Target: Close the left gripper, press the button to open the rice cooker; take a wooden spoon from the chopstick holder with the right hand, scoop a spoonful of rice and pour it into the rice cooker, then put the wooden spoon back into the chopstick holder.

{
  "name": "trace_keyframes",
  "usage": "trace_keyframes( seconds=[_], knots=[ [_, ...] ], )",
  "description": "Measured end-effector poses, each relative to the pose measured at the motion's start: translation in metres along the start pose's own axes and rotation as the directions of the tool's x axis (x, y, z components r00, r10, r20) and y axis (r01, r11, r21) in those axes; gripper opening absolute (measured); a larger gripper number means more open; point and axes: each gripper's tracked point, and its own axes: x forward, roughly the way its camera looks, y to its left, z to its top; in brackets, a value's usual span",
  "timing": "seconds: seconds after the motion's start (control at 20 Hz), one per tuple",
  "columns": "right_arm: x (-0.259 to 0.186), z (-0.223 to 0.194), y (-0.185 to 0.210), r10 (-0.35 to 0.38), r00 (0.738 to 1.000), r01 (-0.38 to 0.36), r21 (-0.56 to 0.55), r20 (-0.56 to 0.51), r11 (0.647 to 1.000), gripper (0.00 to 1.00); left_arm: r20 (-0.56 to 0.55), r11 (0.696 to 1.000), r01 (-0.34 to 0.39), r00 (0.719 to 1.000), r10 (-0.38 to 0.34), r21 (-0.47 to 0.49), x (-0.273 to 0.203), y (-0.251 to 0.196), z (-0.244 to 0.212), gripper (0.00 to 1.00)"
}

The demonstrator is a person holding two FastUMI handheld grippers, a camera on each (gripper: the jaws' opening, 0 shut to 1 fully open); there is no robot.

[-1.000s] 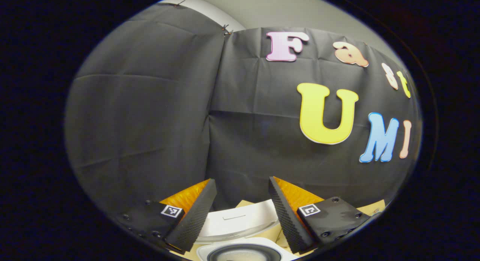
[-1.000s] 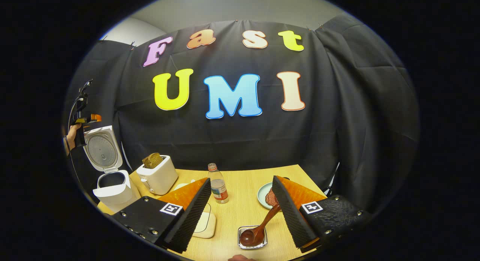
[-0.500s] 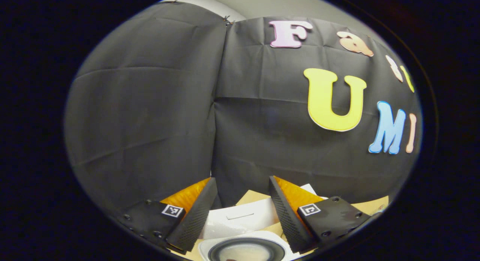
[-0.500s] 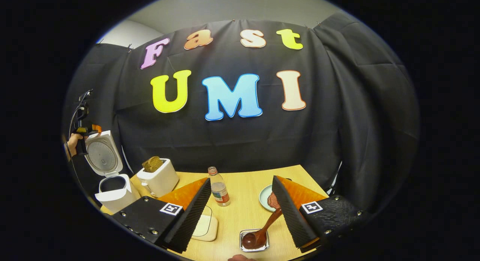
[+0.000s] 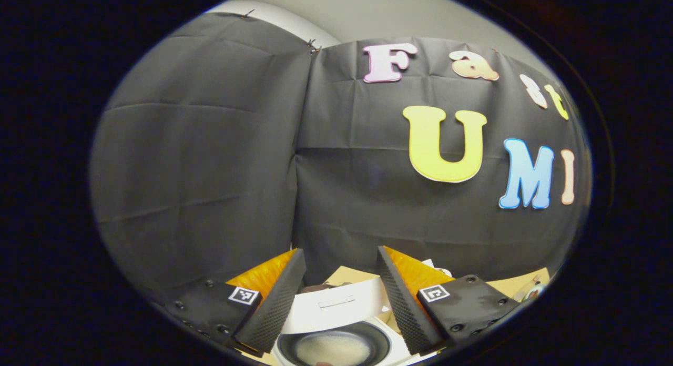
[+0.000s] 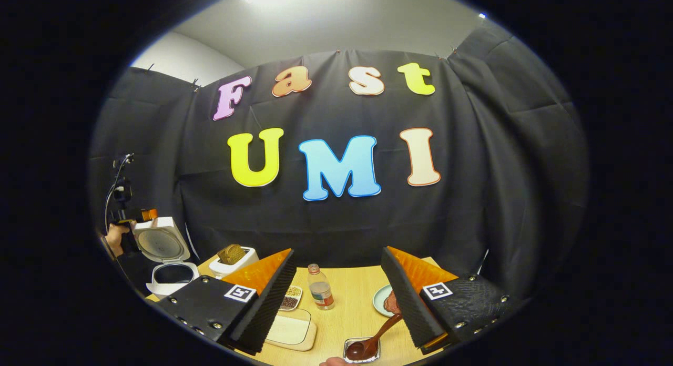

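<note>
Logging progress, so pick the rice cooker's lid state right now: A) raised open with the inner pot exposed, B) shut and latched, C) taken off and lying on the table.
A: in the right gripper view the rice cooker has its lid standing up behind the open pot.

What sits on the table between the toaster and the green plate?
In the right gripper view, a small water bottle stands upright on the table between the toaster and the plate, nearer its far edge.

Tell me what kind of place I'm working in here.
Probably a staged kitchen tabletop inside a cloth-walled booth, not a real kitchen. A wooden table carries an open rice cooker, a toaster with bread in it and a small bottle, with black cloth hung behind.
</note>
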Motion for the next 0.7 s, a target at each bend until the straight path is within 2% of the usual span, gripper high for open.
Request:
trace_keyframes(
  seconds=[0.1,0.15,0.2,0.25,0.3,0.4,0.5,0.55,0.6,0.65,0.7],
  knots=[
    [-0.004,0.001,-0.001,0.002,1.0,-0.002,-0.009,0.0,1.0,0.99,0.034,0.999,0.001,0.999,-0.002,0.035,-0.01,-0.007,-0.008,0.95],
    [-0.006,-0.001,-0.001,0.005,1.0,-0.005,-0.012,-0.009,1.0,0.99,0.057,0.998,0.0,0.998,-0.004,0.063,-0.015,-0.011,-0.013,0.92],
    [-0.008,-0.005,0.0,0.012,1.0,-0.012,-0.012,-0.023,1.0,0.96,0.067,0.998,-0.001,0.998,-0.003,0.07,-0.02,-0.014,-0.017,0.95],
    [-0.011,-0.007,0.0,0.015,0.999,-0.016,-0.012,-0.033,1.0,0.99,0.065,0.998,0.001,0.998,-0.005,0.063,-0.024,-0.014,-0.022,0.95],
    [-0.013,-0.007,-0.002,0.015,0.999,-0.015,-0.009,-0.035,1.0,0.96,0.058,0.999,0.005,0.998,-0.008,0.051,-0.028,-0.015,-0.026,0.99],
    [-0.017,-0.007,-0.003,0.011,0.999,-0.011,0.0,-0.035,1.0,0.99,0.052,0.999,0.015,0.999,-0.017,0.032,-0.038,-0.018,-0.035,0.92],
    [-0.019,-0.006,-0.002,0.012,0.999,-0.012,0.005,-0.032,1.0,0.99,0.026,0.999,0.02,0.999,-0.022,0.046,-0.045,-0.024,-0.047,0.92],
    [-0.018,-0.005,-0.002,0.013,0.999,-0.012,0.005,-0.032,1.0,0.99,0.015,0.999,0.021,1.0,-0.022,0.044,-0.048,-0.025,-0.055,0.99],
    [-0.018,-0.004,-0.001,0.013,0.999,-0.013,0.006,-0.032,1.0,0.99,0.001,0.999,0.017,1.0,-0.017,0.032,-0.052,-0.025,-0.06,0.92],
    [-0.02,-0.006,-0.001,0.013,0.999,-0.013,0.008,-0.034,1.0,0.99,-0.013,1.0,0.012,1.0,-0.012,0.021,-0.057,-0.025,-0.068,0.96],
    [-0.021,-0.006,0.0,0.015,0.999,-0.015,0.01,-0.036,1.0,0.99,-0.026,1.0,0.01,1.0,-0.009,0.018,-0.061,-0.027,-0.075,0.91]
  ],
)
